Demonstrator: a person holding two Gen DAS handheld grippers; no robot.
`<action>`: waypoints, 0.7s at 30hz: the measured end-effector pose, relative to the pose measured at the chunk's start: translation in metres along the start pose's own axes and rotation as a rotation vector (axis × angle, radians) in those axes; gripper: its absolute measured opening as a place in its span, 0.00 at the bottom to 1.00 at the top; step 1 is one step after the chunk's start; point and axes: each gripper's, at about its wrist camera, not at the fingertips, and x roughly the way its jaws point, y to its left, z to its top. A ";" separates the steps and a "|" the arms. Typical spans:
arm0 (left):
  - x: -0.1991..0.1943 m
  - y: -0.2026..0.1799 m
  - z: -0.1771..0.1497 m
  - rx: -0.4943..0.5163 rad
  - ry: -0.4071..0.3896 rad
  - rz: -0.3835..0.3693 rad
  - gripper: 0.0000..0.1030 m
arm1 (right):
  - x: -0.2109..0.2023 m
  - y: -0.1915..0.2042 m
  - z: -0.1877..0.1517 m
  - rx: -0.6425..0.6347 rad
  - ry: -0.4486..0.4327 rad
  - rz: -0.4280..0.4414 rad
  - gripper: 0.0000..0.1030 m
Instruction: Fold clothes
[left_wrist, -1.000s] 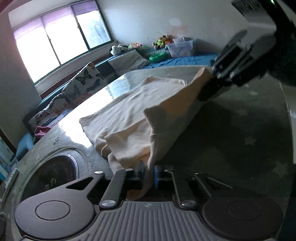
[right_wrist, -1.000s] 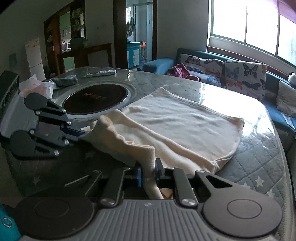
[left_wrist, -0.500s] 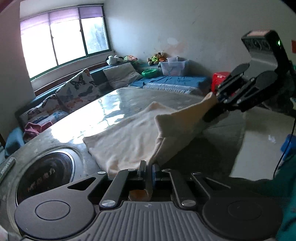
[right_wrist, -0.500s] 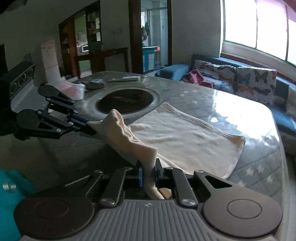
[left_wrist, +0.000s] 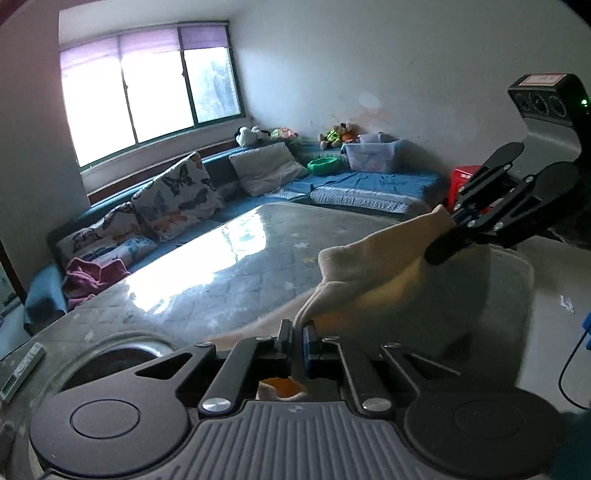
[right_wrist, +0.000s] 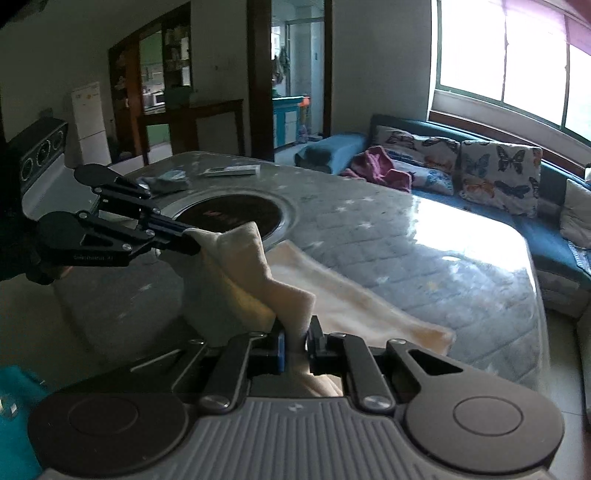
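Both grippers are clamped on the cream cloth: left gripper (left_wrist: 298, 334) at lower centre, right gripper (right_wrist: 294, 341) likewise. Cloth (right_wrist: 354, 295) trails mid-frame onto the bench (right_wrist: 424, 243), probably doubled. Keep the held edge taut and level.

Daylight pours through the overexposed windows (left_wrist: 147, 99), throwing white glare across the glossy tabletop (right_wrist: 454, 236). The room stays dim, near parts shadowed. Fisheye bending curves the edges; corners go dark and soft.
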 end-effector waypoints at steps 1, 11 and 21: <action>0.010 0.004 0.005 -0.002 0.006 0.005 0.06 | 0.007 -0.006 0.004 0.000 0.006 -0.009 0.10; 0.119 0.035 0.019 -0.045 0.100 0.093 0.06 | 0.083 -0.062 0.033 0.030 0.065 -0.100 0.10; 0.164 0.049 0.001 -0.131 0.193 0.172 0.19 | 0.142 -0.088 0.007 0.190 0.044 -0.198 0.24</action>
